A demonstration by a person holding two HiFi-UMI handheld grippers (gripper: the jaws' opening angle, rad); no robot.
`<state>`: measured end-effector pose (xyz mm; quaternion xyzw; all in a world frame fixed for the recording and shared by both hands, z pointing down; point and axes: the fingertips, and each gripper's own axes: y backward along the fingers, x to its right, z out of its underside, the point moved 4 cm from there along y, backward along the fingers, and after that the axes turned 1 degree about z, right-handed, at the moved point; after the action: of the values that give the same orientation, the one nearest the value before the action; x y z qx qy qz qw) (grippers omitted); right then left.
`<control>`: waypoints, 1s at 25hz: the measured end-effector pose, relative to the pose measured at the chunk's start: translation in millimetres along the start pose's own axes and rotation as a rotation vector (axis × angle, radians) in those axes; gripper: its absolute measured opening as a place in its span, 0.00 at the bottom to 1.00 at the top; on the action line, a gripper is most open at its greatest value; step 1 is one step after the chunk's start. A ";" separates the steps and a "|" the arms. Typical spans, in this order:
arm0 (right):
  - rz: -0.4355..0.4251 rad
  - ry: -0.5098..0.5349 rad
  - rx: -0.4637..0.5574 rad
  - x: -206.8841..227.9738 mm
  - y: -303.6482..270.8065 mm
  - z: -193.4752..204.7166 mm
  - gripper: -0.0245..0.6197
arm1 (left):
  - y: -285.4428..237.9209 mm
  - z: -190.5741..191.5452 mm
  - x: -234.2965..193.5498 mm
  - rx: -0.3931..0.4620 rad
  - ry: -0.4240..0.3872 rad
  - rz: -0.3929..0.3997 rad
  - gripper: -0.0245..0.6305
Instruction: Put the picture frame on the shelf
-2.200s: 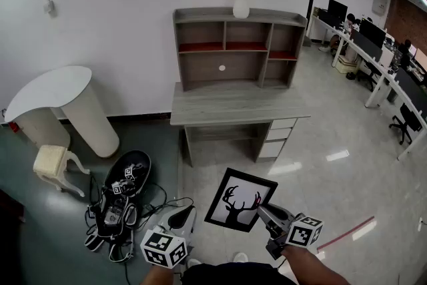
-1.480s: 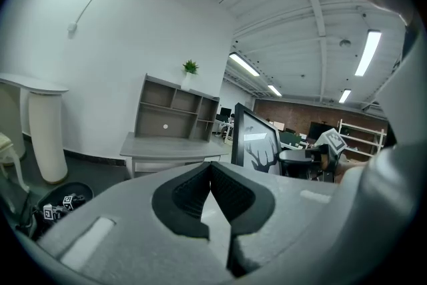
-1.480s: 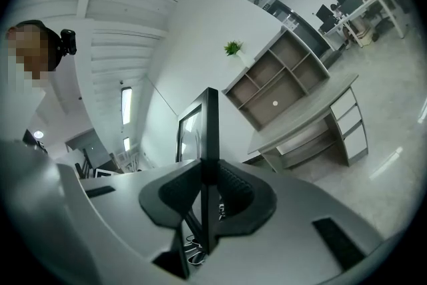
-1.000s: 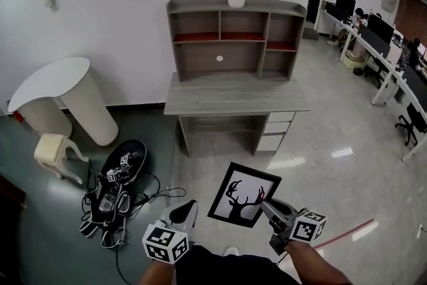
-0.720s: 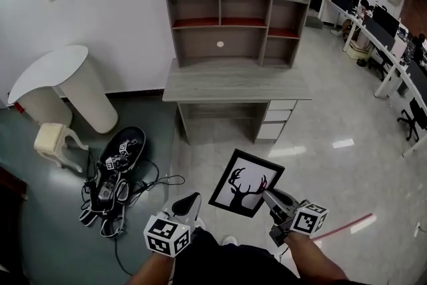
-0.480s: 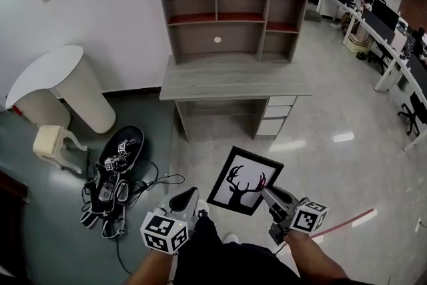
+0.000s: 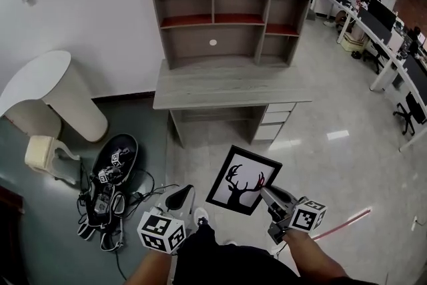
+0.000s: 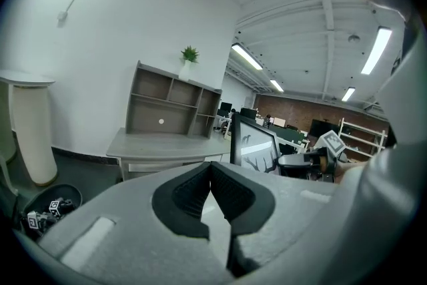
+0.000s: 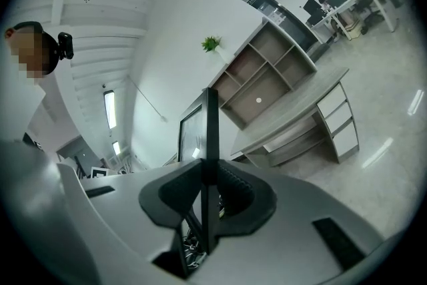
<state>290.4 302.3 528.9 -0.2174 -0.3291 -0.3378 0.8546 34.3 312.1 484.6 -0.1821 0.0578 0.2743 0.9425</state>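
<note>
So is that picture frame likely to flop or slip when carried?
Probably stiff: the picture frame juts flat from the right gripper without sagging. Likely light, since one edge pinch carries it. Could pivot in that pinch.

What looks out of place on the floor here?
A tangle of cables and gear lies on the floor left of the desk. The picture frame is tilted, clamped by one edge in the right gripper.
</note>
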 end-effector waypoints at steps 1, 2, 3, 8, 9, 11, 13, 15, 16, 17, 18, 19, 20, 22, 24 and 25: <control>0.001 0.003 -0.002 0.1 -9.6 -5.7 0.17 | -5.1 -3.5 -8.3 0.000 0.002 0.002 0.05; 0.001 0.008 -0.005 0.2 -19.7 -11.4 0.17 | -10.6 -7.0 -17.0 0.000 0.003 0.004 0.05; 0.002 0.014 -0.008 0.3 -30.2 -17.2 0.17 | -16.2 -10.7 -26.2 0.002 0.006 0.005 0.05; 0.014 0.043 -0.016 -1.2 -82.9 -42.2 0.17 | -41.2 -35.9 -71.2 0.021 0.003 0.024 0.05; 0.016 0.047 -0.014 -1.5 -93.9 -47.3 0.17 | -45.3 -42.1 -80.9 0.024 -0.003 0.028 0.05; 0.019 0.049 -0.006 -2.4 -116.3 -57.0 0.17 | -52.2 -54.0 -101.9 0.028 -0.016 0.031 0.05; 0.023 0.042 0.001 -2.3 -138.1 -64.5 0.17 | -58.9 -64.0 -124.0 0.031 -0.022 0.029 0.05; 0.027 0.043 0.003 -1.8 -159.2 -69.7 0.17 | -65.3 -71.2 -143.9 0.035 -0.019 0.030 0.05; 0.028 0.047 0.002 -2.0 -169.4 -71.6 0.17 | -67.9 -73.8 -152.6 0.037 -0.018 0.032 0.05; 0.028 0.051 0.003 -2.4 -179.1 -73.4 0.17 | -70.3 -76.0 -160.6 0.038 -0.020 0.035 0.05; 0.027 0.053 0.005 -2.9 -188.4 -75.4 0.17 | -72.6 -77.9 -168.1 0.038 -0.022 0.039 0.05; 0.026 0.055 0.009 -3.3 -197.3 -77.5 0.17 | -74.9 -79.6 -175.4 0.037 -0.023 0.042 0.05; 0.025 0.057 0.013 -3.5 -205.5 -79.6 0.17 | -77.3 -80.9 -182.8 0.036 -0.023 0.043 0.05; 0.031 0.062 0.014 -3.0 -219.2 -83.1 0.17 | -82.2 -82.3 -197.8 0.033 -0.020 0.040 0.05; 0.038 0.063 0.009 -1.1 -229.2 -86.6 0.17 | -87.3 -84.7 -211.4 0.034 -0.010 0.031 0.05; 0.041 0.065 0.004 0.4 -233.1 -88.8 0.17 | -89.9 -86.3 -217.1 0.035 -0.005 0.026 0.05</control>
<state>159.6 91.6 502.8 -0.2112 -0.2976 -0.3264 0.8720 -101.0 101.6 478.0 -0.1642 0.0626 0.2860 0.9420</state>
